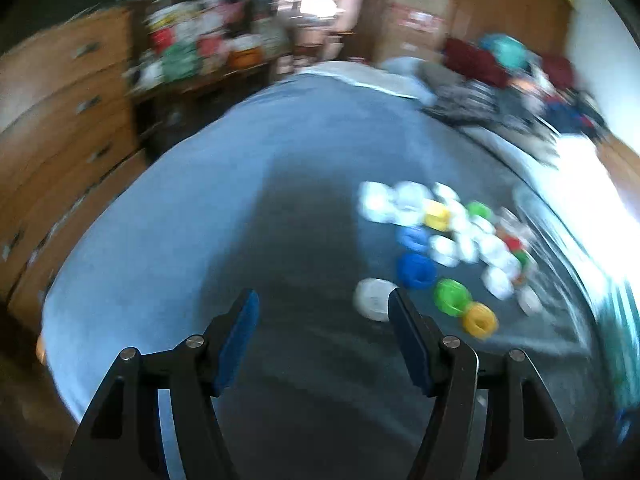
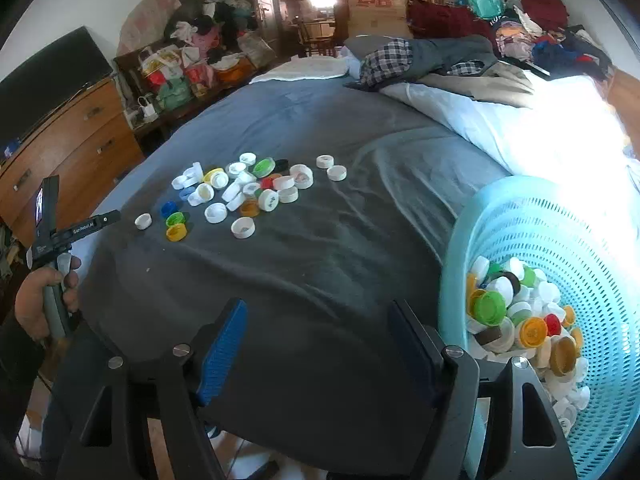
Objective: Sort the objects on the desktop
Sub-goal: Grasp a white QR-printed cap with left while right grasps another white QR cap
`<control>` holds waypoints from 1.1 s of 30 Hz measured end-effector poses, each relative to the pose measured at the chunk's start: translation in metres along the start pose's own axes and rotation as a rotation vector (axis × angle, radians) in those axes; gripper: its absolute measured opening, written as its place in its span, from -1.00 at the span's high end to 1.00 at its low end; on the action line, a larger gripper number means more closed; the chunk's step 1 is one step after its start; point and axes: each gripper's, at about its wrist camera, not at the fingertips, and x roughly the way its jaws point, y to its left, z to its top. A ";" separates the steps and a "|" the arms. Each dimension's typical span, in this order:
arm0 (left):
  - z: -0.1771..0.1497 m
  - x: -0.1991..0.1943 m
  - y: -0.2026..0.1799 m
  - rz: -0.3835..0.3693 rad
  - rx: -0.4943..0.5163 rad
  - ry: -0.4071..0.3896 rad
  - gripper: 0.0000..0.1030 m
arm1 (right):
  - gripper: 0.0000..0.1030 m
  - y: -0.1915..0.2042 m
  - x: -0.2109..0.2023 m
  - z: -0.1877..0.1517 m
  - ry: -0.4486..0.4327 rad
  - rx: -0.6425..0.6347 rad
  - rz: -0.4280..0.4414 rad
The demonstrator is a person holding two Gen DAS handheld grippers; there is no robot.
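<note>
Many loose bottle caps (image 2: pixel 248 190), white, yellow, green, blue and red, lie scattered on a grey bedsheet (image 2: pixel 320 264). In the blurred left wrist view the same caps (image 1: pixel 444 240) lie ahead and to the right. My left gripper (image 1: pixel 324 304) is open with nothing between its blue pads; a white cap (image 1: pixel 374 299) lies just past its right fingertip. My right gripper (image 2: pixel 316 316) is open and empty over the bed's near edge. A light blue mesh basket (image 2: pixel 560 232) at the right holds several caps (image 2: pixel 520 320). The left tool (image 2: pixel 60 236) shows in a hand at the right wrist view's left edge.
A wooden dresser (image 2: pixel 72 140) with a dark screen stands left of the bed. Piled clothes and bedding (image 2: pixel 460 64) cover the far right of the bed. Cluttered bags (image 2: pixel 188 68) sit beyond the bed. Floor shows below the bed's near edge.
</note>
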 end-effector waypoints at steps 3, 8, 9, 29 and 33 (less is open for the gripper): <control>0.000 0.012 -0.016 -0.047 0.067 0.021 -0.19 | -0.50 0.001 0.005 -0.005 0.018 0.002 0.000; 0.003 0.042 -0.024 -0.050 0.094 0.074 -0.19 | -0.50 0.003 0.012 -0.010 0.045 0.001 -0.002; 0.003 0.044 -0.026 -0.048 0.102 0.080 -0.18 | -0.50 0.003 0.014 -0.010 0.047 0.001 -0.002; 0.006 -0.004 -0.018 -0.073 0.041 0.038 0.52 | -0.04 0.080 0.158 0.063 0.062 -0.116 0.146; 0.005 -0.003 -0.019 -0.078 0.032 0.052 0.52 | -0.04 0.092 0.192 0.064 0.105 -0.159 0.099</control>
